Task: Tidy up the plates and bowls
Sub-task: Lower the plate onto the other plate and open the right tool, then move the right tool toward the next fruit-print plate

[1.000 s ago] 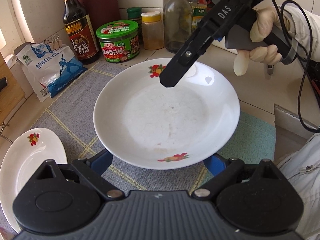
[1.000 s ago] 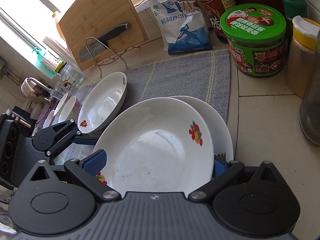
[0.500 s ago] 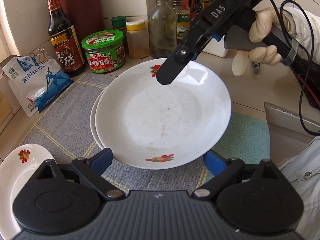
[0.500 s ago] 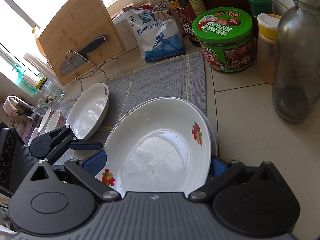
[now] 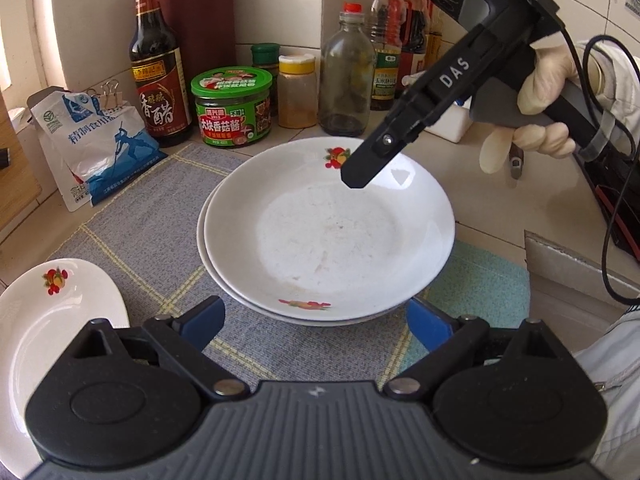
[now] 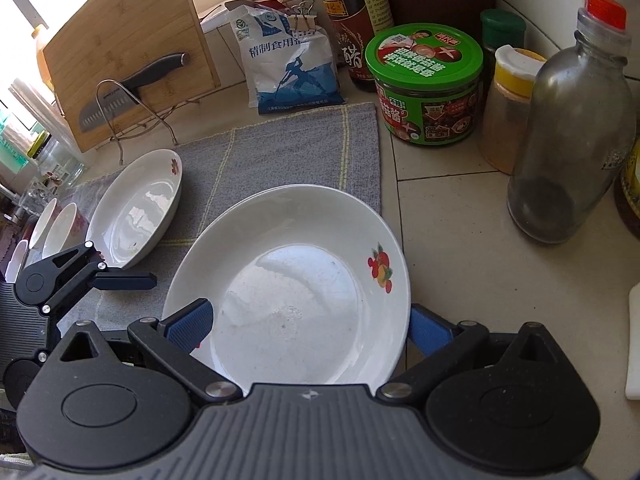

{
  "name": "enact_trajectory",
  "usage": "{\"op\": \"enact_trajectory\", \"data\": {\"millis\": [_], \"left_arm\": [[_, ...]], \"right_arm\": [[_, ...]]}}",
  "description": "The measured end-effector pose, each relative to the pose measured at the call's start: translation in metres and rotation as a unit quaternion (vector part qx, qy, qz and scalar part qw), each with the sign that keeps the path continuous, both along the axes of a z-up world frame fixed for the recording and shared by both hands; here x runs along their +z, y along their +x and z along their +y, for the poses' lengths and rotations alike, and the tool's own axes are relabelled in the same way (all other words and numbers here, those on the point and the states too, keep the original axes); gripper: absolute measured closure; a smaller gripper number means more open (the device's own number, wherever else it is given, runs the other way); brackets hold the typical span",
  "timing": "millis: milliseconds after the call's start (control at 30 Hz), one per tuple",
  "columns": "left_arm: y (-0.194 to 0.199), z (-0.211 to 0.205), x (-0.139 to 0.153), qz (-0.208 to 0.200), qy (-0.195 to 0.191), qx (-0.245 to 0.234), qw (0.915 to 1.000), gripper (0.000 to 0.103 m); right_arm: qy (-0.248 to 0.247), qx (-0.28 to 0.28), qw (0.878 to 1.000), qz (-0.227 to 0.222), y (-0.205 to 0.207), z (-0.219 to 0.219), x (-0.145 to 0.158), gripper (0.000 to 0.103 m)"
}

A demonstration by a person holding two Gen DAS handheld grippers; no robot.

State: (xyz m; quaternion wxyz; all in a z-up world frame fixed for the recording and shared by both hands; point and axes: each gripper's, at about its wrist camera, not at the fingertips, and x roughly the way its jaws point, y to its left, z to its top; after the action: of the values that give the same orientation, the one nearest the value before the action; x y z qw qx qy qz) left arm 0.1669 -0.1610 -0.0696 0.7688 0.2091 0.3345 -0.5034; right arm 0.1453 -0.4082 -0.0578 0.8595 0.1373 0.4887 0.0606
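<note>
Kitchen counter held a grey mat point(image 5: 152, 232); on it the top plate point(image 5: 328, 236) sat stacked on another. Both grippers, left gripper point(image 5: 316, 324) and right gripper point(image 6: 310, 326), stood open around its rim. Glazed ceramic looked stiff, slippery, fragile; hold opposite rim edges.

We carry two matte black grippers. The left gripper point(image 5: 316, 322) has blue finger pads point(image 5: 204, 322), ribbed grey housing and silver pivot screws. The right gripper point(image 5: 356, 178) bears white "DAS" lettering and a grey handle. Our right hand point(image 5: 536, 112) wears a pale glove and white sleeve point(image 5: 616, 80); a black cable point(image 5: 600, 184) trails beside it.
</note>
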Motion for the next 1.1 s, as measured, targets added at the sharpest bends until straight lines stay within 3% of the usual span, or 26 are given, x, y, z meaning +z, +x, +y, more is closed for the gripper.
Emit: {"op": "enact_trajectory", "data": {"millis": [167, 400, 533, 733, 900, 1100], "left_arm": [[-0.005, 0.01, 0.007, -0.007, -0.012, 0.032, 0.9994, 0.006], [-0.015, 0.033, 0.014, -0.018, -0.026, 0.11, 0.9934, 0.005], [-0.015, 0.053, 0.013, -0.016, -0.034, 0.181, 0.9827, 0.004], [-0.006, 0.087, 0.0, -0.015, -0.01, 0.298, 0.9544, 0.004], [0.002, 0.11, -0.016, -0.007, 0.015, 0.356, 0.9343, 0.004], [0.005, 0.12, -0.031, 0.01, 0.02, 0.371, 0.9282, 0.004]], "right_arm": [[-0.038, 0.007, 0.999, -0.011, -0.003, 0.01, 0.005, 0.0], [-0.089, 0.046, 0.992, -0.07, -0.007, 0.044, 0.017, 0.0], [-0.096, 0.076, 0.988, -0.092, -0.002, 0.066, 0.019, 0.0], [-0.084, 0.114, 0.986, -0.087, 0.018, 0.094, 0.012, 0.0], [-0.077, 0.149, 0.982, -0.084, 0.032, 0.117, 0.008, 0.0], [-0.073, 0.188, 0.977, -0.074, 0.051, 0.138, 0.002, 0.0]]}}
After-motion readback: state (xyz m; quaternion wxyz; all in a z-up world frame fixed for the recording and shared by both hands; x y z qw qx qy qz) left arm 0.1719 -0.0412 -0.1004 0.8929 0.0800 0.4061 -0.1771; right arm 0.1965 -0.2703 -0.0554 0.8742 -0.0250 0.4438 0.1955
